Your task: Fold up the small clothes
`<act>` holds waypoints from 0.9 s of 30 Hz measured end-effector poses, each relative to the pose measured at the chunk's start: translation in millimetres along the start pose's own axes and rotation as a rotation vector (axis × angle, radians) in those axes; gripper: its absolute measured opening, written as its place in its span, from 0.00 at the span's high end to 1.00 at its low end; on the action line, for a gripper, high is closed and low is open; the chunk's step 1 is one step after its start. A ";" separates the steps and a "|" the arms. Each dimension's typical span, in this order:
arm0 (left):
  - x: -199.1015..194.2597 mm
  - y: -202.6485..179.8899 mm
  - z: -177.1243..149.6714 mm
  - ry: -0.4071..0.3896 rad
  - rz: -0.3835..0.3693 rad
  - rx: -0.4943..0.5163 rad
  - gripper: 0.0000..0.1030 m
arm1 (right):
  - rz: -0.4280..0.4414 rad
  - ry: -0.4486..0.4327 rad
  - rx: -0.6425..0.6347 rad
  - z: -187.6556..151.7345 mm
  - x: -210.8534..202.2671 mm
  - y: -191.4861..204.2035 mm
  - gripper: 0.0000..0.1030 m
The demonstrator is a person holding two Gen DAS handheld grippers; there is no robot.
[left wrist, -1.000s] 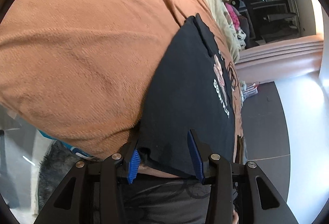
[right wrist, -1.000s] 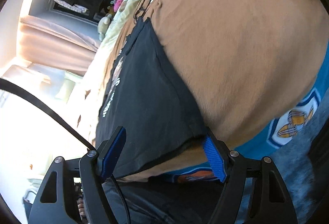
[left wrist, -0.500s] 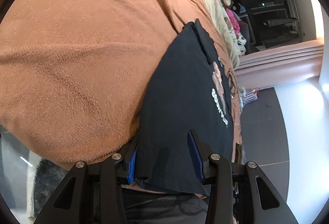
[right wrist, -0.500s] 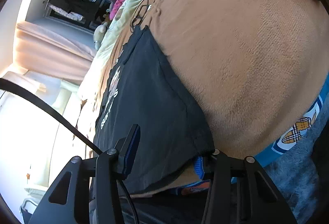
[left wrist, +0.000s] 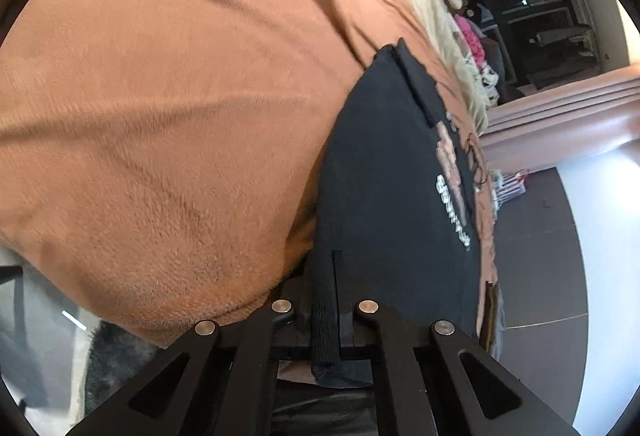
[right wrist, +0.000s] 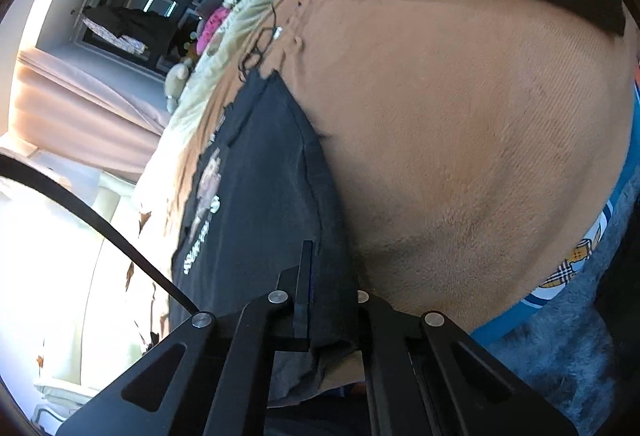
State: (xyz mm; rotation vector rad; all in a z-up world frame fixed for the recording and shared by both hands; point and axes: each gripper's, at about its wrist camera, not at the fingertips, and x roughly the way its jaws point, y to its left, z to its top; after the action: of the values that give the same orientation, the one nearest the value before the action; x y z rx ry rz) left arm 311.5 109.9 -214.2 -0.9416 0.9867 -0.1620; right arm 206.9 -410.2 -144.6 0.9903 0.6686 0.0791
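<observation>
Both tools apparently pinching black shirt (left wrist: 384, 195)

Both fisheye views bend strongly at the rim and end in a black circular border. Daylight floods in from one side: the pale floor (left wrist: 600, 256) in the left view and the cream bedding (right wrist: 60, 256) in the right view are blown out to white. The fuzzy orange-brown blanket (left wrist: 180, 115) is evenly lit, with soft crease shadows and slight motion blur. The black printed T-shirt (right wrist: 260, 195) reads dark with little detail.
</observation>
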 end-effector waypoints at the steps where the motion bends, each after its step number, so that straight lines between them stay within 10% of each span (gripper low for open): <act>1: -1.2 -2.2 1.3 -0.004 -0.010 0.003 0.96 | 0.005 -0.005 -0.004 -1.2 -0.9 1.8 1.00; 27: -124.7 -49.0 15.1 -0.168 -0.241 0.070 0.97 | 0.219 -0.098 -0.091 -21.8 -67.2 40.3 1.00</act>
State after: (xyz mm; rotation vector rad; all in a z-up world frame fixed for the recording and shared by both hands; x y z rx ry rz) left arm 265.3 152.9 -95.0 -0.9912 0.7073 -0.3132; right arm 150.4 -395.1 -88.0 0.9708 0.4616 0.2498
